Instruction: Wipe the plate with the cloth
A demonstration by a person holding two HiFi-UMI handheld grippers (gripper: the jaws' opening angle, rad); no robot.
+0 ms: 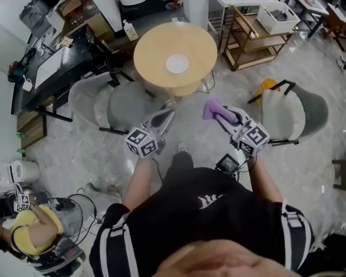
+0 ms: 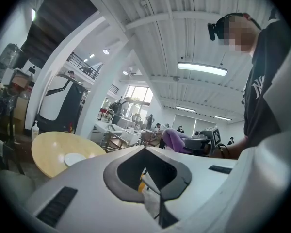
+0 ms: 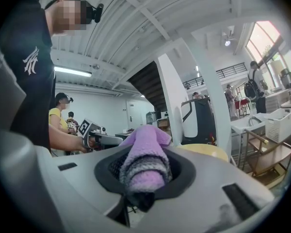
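A small white plate [image 1: 177, 63] lies at the middle of a round wooden table [image 1: 153, 51], ahead of both grippers. The left gripper view shows the plate [image 2: 74, 158] low at the left on the table [image 2: 48, 149]. My left gripper [image 1: 166, 114] is shut and holds nothing; it stays short of the table's near edge, its jaws [image 2: 148, 178] pressed together. My right gripper [image 1: 220, 113] is shut on a purple cloth [image 1: 212, 108], which bulges out between the jaws [image 3: 144, 164]. The cloth [image 2: 173, 139] hangs off the table, to its right.
Grey chairs stand near the table at the left [image 1: 121, 105] and at the right [image 1: 294, 113]. A wooden shelf trolley [image 1: 256, 39] with a white crate is at the back right, a black desk [image 1: 57, 74] at the left. A person in yellow [image 1: 34, 227] sits at lower left.
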